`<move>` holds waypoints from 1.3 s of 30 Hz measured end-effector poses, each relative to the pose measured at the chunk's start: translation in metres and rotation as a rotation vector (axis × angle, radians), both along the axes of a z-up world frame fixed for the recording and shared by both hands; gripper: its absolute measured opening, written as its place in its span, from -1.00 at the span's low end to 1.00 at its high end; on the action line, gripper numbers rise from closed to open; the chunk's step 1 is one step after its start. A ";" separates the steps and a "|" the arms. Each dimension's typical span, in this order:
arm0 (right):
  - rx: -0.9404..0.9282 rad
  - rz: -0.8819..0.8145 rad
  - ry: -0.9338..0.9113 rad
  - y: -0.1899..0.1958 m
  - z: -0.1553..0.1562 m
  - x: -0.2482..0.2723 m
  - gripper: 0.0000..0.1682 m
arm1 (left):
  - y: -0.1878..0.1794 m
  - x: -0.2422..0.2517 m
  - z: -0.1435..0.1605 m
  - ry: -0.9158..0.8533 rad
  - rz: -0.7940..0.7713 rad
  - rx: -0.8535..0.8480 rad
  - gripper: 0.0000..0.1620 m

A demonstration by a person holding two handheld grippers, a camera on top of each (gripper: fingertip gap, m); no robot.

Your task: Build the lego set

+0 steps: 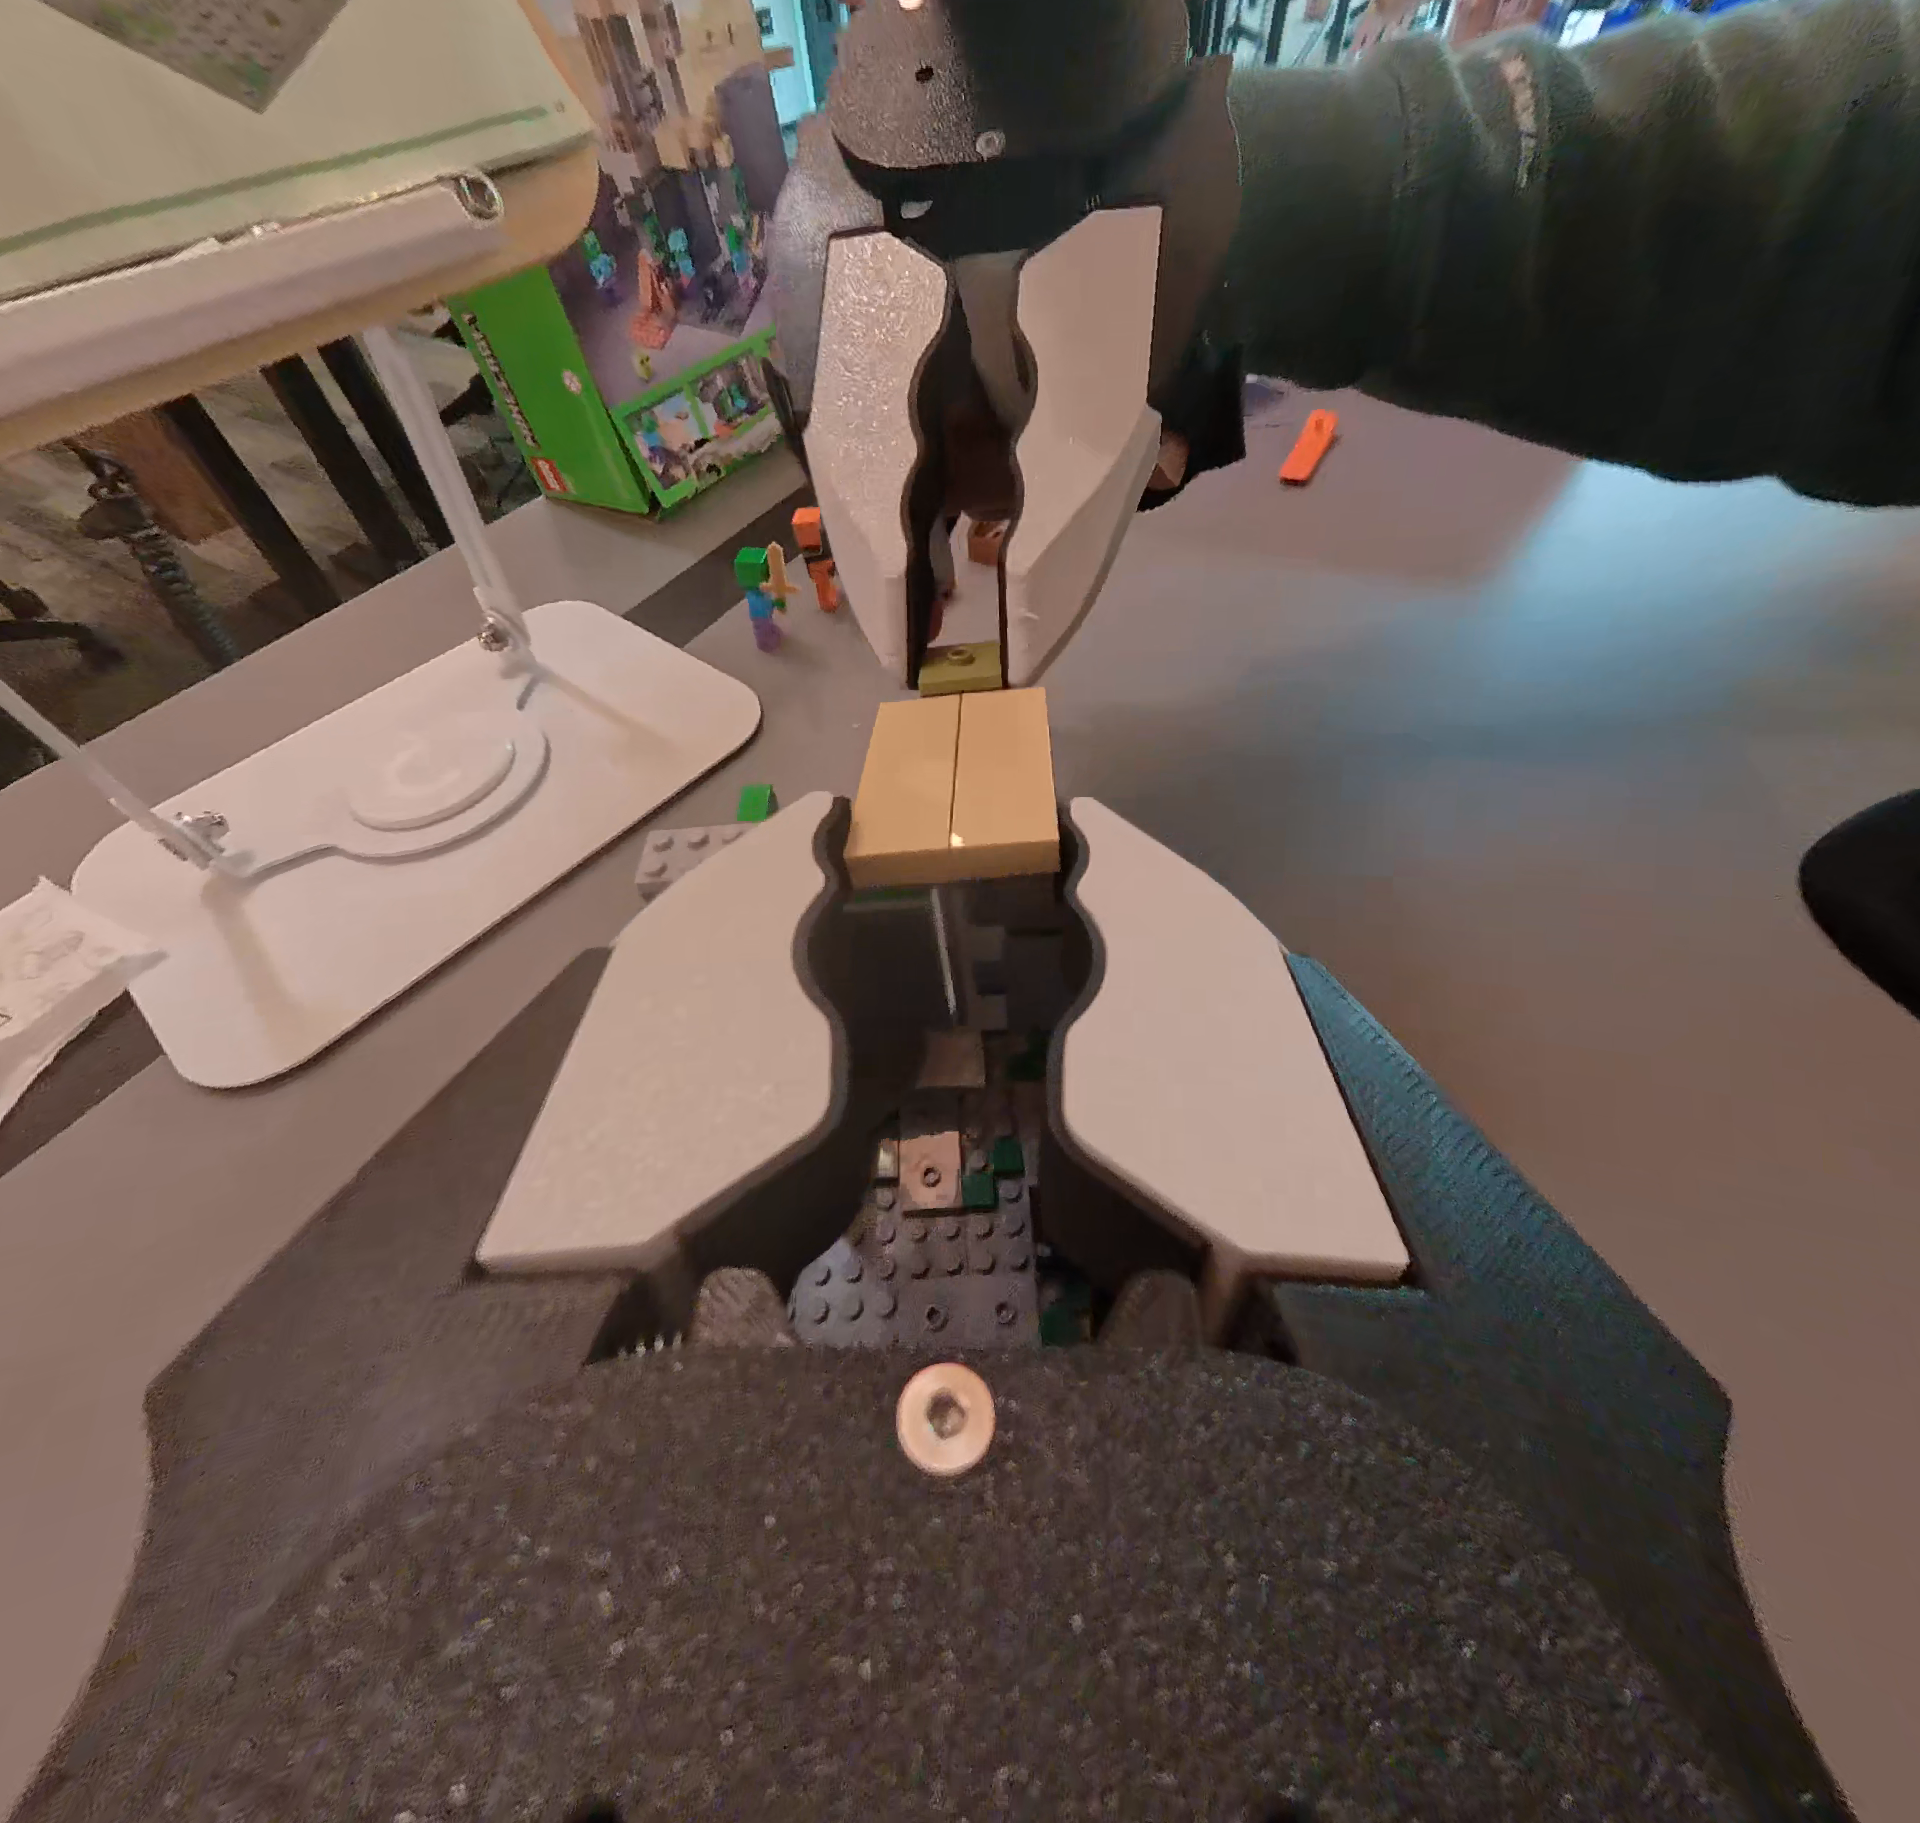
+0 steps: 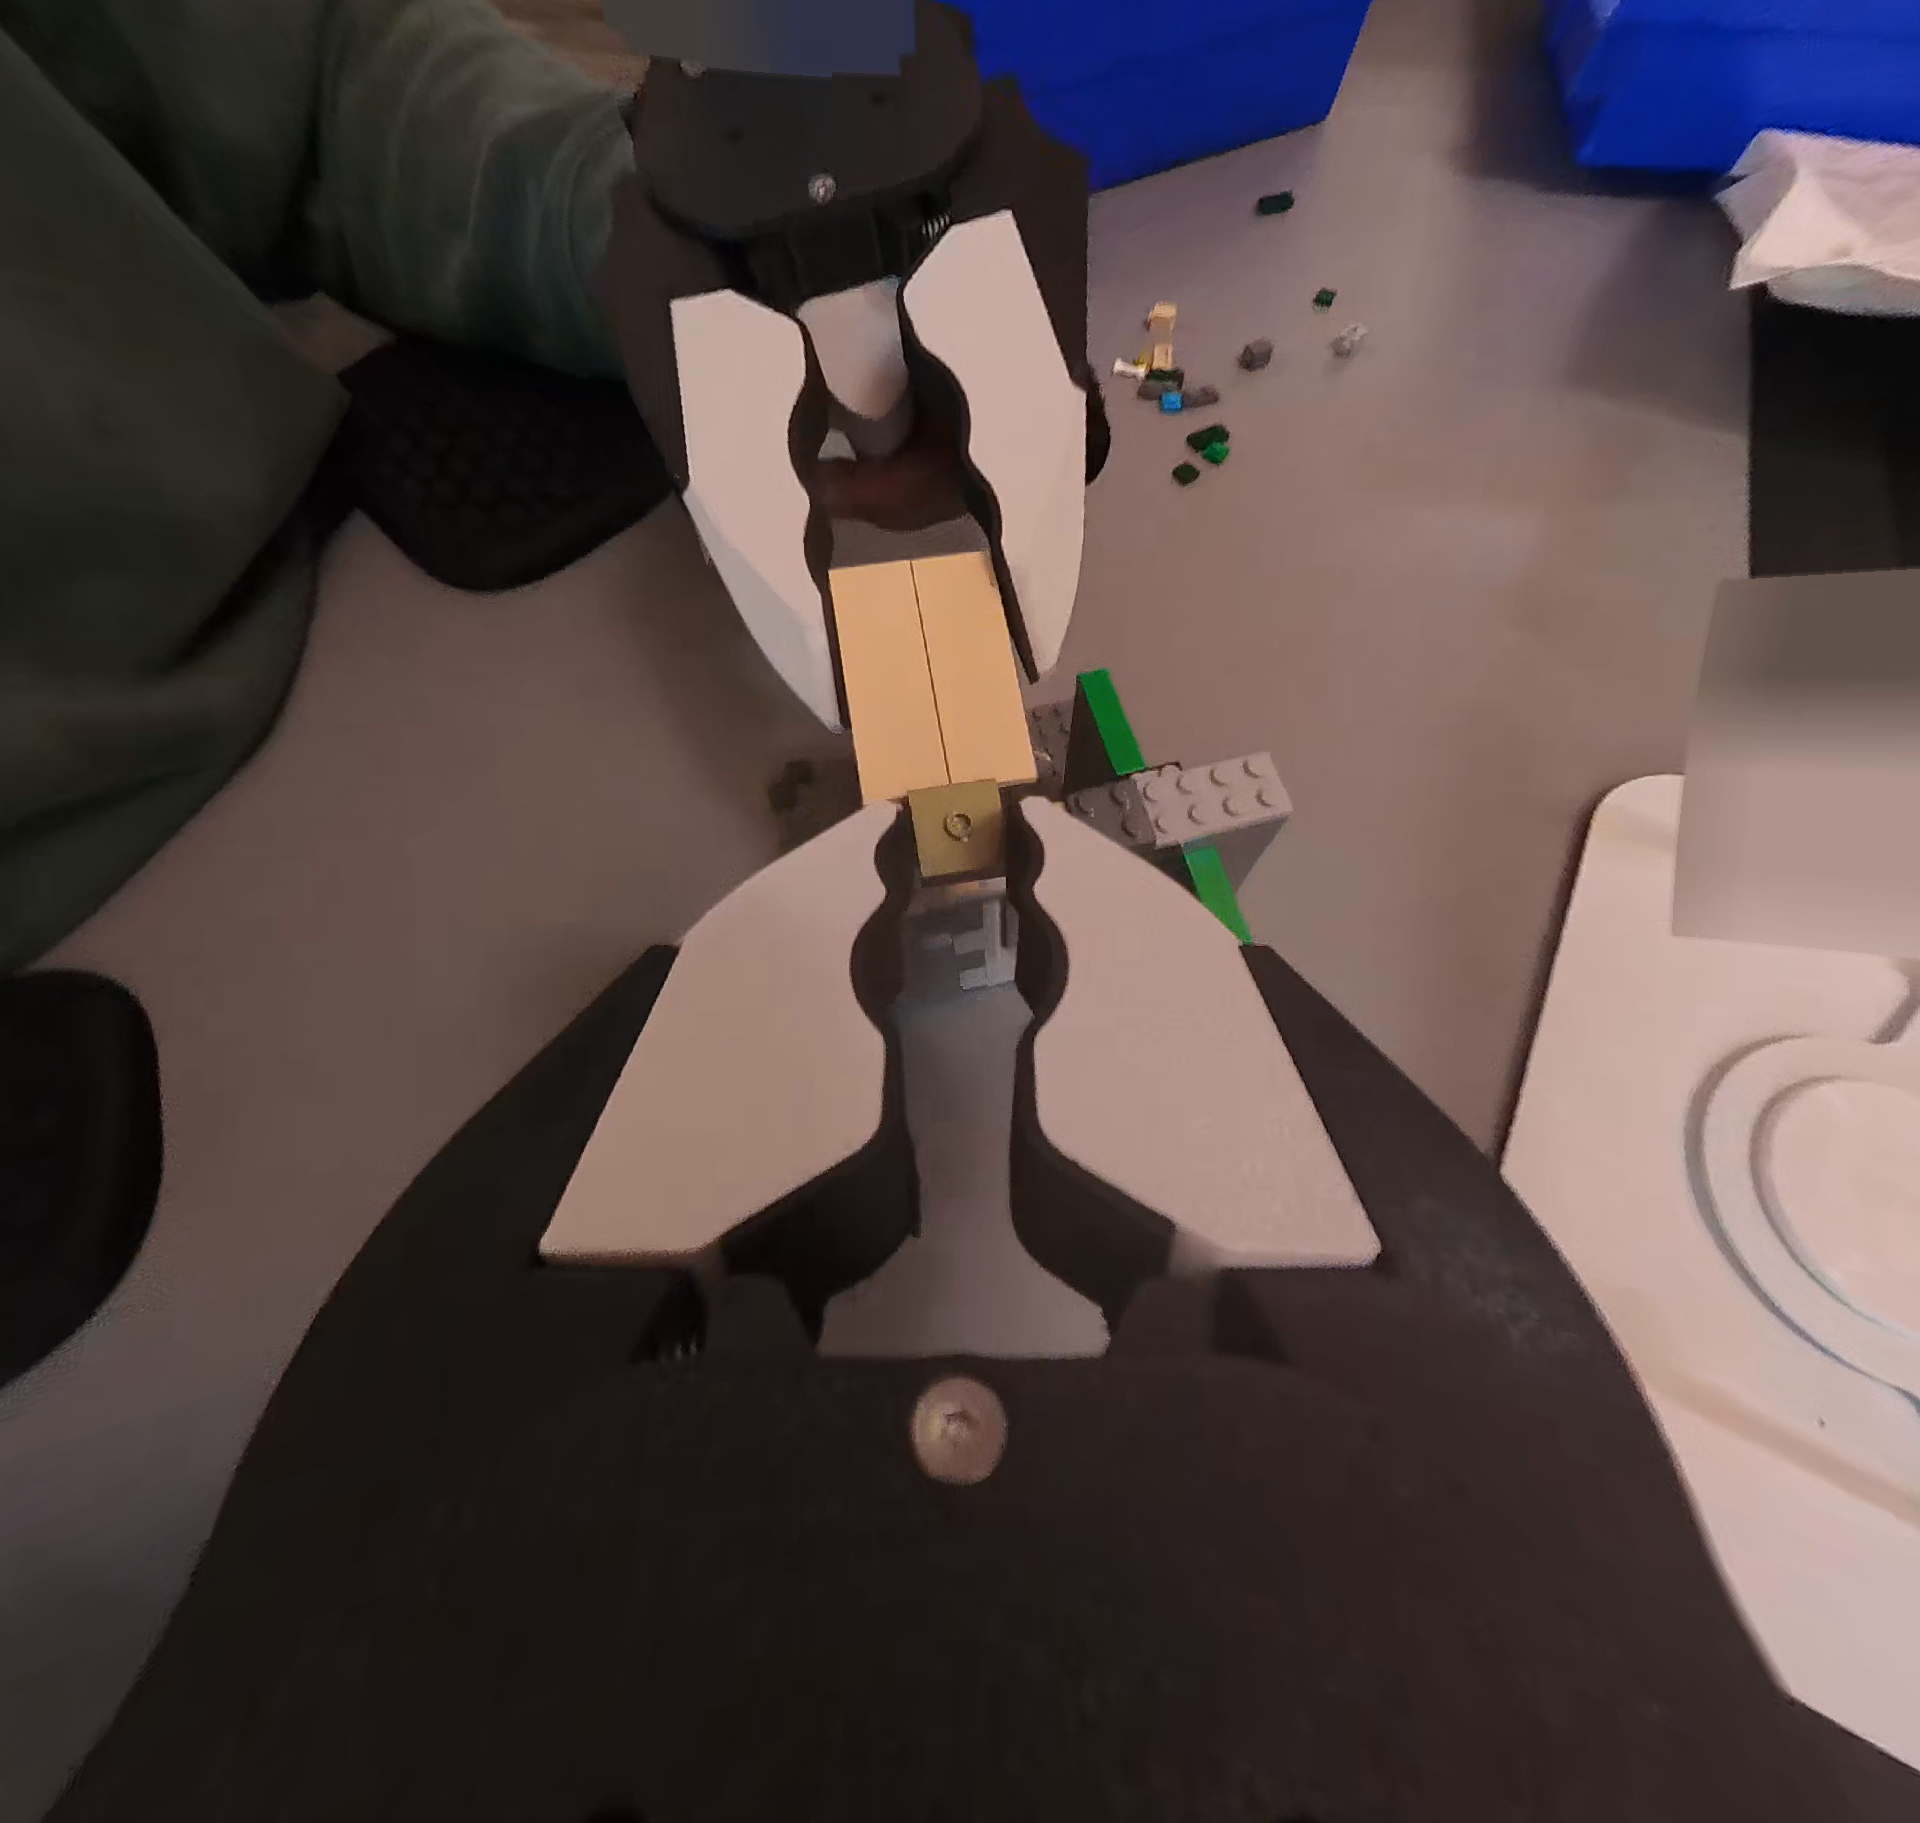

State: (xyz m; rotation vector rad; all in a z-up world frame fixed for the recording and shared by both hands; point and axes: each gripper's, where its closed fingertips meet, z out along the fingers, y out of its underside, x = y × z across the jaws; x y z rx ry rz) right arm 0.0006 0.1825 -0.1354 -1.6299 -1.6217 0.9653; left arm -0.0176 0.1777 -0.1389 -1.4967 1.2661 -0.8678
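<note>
While the left gripper (image 1: 954,843) clamps the tan-topped tower (image 1: 954,786), the right gripper (image 2: 958,828) pinches an olive single-stud plate (image 2: 956,825) at the tower's twelve-o'clock edge; next, I judge, press it squarely down.

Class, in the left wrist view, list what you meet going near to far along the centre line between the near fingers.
Dark studded plate → tan tiled block → olive single-stud piece → right gripper → sleeve.
</note>
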 end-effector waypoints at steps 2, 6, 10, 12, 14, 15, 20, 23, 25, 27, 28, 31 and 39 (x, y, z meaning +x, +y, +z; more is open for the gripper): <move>0.003 0.013 0.001 0.003 -0.005 0.000 -0.81 | 0.003 -0.001 -0.006 0.030 0.009 0.010 -0.54; -0.004 0.031 0.004 0.009 -0.013 0.001 -0.80 | 0.004 -0.002 -0.012 0.054 0.010 -0.008 -0.51; -0.001 0.045 0.000 0.010 -0.019 0.002 -0.80 | 0.003 -0.004 -0.017 0.062 0.010 -0.033 -0.50; 0.002 0.050 -0.007 0.010 -0.021 0.003 -0.81 | 0.003 -0.005 -0.018 0.060 0.010 -0.040 -0.50; 0.006 0.052 -0.005 0.010 -0.021 0.005 -0.81 | 0.002 -0.006 -0.019 0.062 0.008 -0.046 -0.50; 0.012 0.052 -0.013 0.011 -0.023 0.006 -0.81 | 0.002 -0.006 -0.020 0.065 0.009 -0.045 -0.50; 0.028 0.058 -0.036 0.012 -0.030 0.007 -0.81 | 0.002 -0.006 -0.024 0.084 0.020 -0.038 -0.51; 0.049 0.066 -0.046 0.012 -0.030 0.007 -0.81 | 0.003 -0.008 -0.023 0.095 0.025 -0.026 -0.52; 0.058 0.076 -0.065 0.012 -0.032 0.007 -0.81 | 0.003 -0.011 -0.022 0.092 0.029 -0.028 -0.53; 0.069 0.087 -0.080 0.011 -0.032 0.006 -0.81 | 0.002 -0.012 -0.019 0.081 0.031 -0.028 -0.54; 0.073 0.092 -0.086 0.011 -0.032 0.006 -0.81 | 0.002 -0.012 -0.018 0.080 0.033 -0.027 -0.54; 0.077 0.104 -0.107 0.011 -0.033 0.005 -0.81 | 0.003 -0.008 -0.022 0.097 0.034 -0.016 -0.54; 0.072 0.115 -0.148 0.011 -0.032 0.006 -0.81 | 0.004 -0.007 -0.030 0.130 0.031 -0.009 -0.58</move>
